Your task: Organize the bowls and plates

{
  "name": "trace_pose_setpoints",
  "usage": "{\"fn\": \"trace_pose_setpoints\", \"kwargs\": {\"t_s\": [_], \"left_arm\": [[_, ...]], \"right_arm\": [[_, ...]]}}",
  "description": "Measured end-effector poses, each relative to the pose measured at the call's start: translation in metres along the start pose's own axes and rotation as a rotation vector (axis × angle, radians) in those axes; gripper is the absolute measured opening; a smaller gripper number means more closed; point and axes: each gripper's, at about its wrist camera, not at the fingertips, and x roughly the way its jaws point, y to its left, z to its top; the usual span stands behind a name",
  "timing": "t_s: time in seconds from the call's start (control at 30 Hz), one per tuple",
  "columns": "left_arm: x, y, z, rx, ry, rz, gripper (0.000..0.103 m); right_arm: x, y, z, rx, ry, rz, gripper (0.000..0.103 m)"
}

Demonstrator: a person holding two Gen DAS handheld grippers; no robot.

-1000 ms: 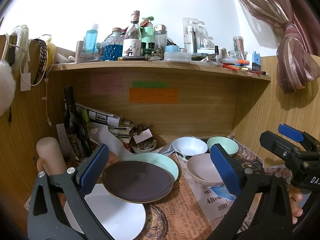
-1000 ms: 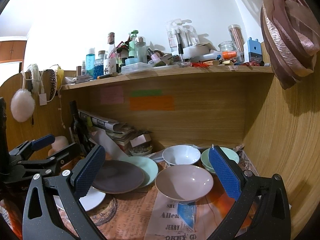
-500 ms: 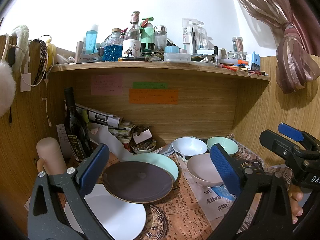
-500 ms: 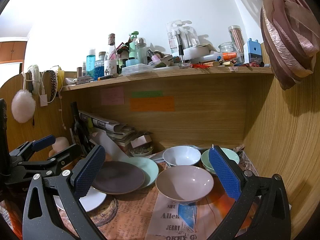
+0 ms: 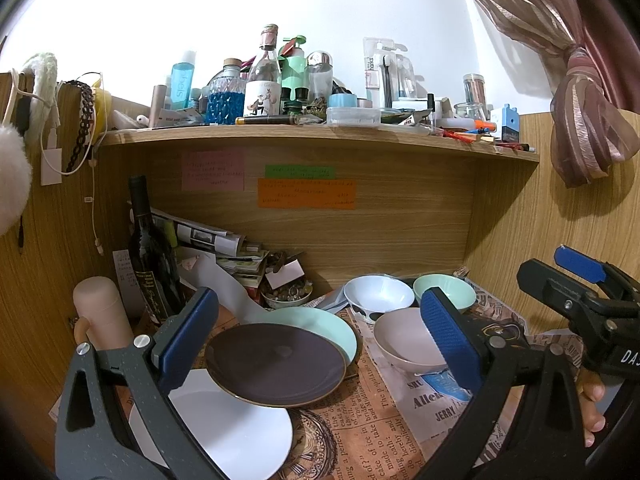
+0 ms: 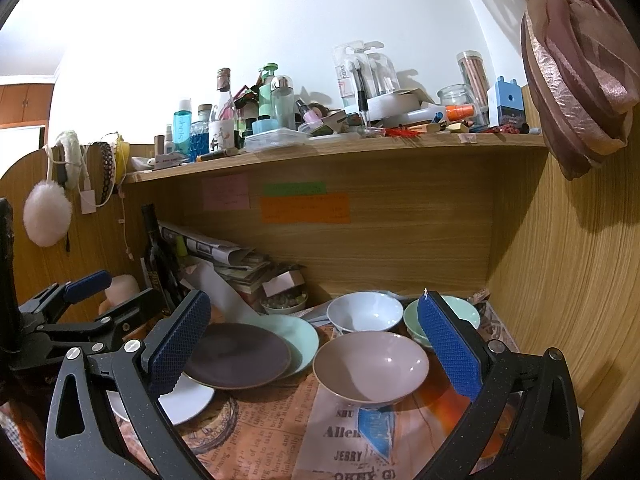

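**Both grippers spread wide over the dishes, nothing held**

Left gripper (image 5: 316, 336) released, fingers (image 5: 186, 336) far apart and empty. Between them, seen from the left wrist: brown plate (image 5: 276, 364) lying partly over a mint plate (image 5: 320, 320) and overlapping the rim of a white plate (image 5: 232, 432) nearer the camera. Just inside the right-hand finger, a pink bowl (image 5: 404, 340); beyond it, a white bowl (image 5: 378, 292) and a mint bowl (image 5: 444, 286) side by side toward the back wall. All on newspaper (image 5: 360, 432) spread over the bench (image 5: 226, 314).

Right gripper (image 6: 314, 346) likewise released, fingers (image 6: 450, 350) wide and gripping nothing. Pink bowl (image 6: 370, 364) centred between them, closer to the right-hand finger. Brown plate (image 6: 236, 354) just inside the left-hand finger, on the mint plate (image 6: 298, 332); white plate (image 6: 186, 398) mostly hidden behind that same finger. White bowl (image 6: 364, 312) beyond the pink one, possibly touching it, hard to tell at this angle. Mint bowl (image 6: 412, 316) partly behind the right-hand finger.

Off to the left of the left-hand finger, a dark wine bottle (image 5: 150, 252) upright beside a stack of papers (image 5: 224, 248). Fingertips of a hand (image 5: 592, 408) curled under the right gripper's body at the far right edge of the left wrist view.
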Motion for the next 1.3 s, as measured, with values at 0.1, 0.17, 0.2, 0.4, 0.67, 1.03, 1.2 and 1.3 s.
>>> {"fn": "trace_pose_setpoints", "kwargs": {"t_s": [0.1,0.17,0.2,0.4,0.67,1.03,1.2,1.3], "left_arm": [[0.0,0.0,0.0,0.0,0.0,-0.001,0.103],[0.0,0.0,0.0,0.0,-0.001,-0.001,0.103],[0.0,0.0,0.0,0.0,-0.001,-0.001,0.103],[0.0,0.0,0.0,0.001,0.0,-0.001,0.103],[-0.001,0.001,-0.001,0.0,0.003,-0.005,0.103],[0.026,0.029,-0.01,-0.016,0.101,0.003,0.103],[0.051,0.062,-0.019,-0.017,0.18,0.053,0.103],[0.068,0.079,-0.024,0.001,0.217,0.095,0.103]], "right_arm": [[0.0,0.0,0.0,0.0,0.001,0.001,0.103],[-0.001,0.002,0.001,-0.002,-0.001,0.001,0.103],[-0.001,0.002,0.0,-0.002,-0.002,0.001,0.103],[-0.001,0.001,0.0,0.0,0.0,0.002,0.103],[0.001,0.003,0.0,-0.002,0.007,0.005,0.103],[0.04,0.012,-0.02,-0.023,0.111,0.027,0.103],[0.069,0.021,-0.037,-0.027,0.168,0.044,0.103],[0.089,0.027,-0.045,-0.035,0.217,0.06,0.103]]}}
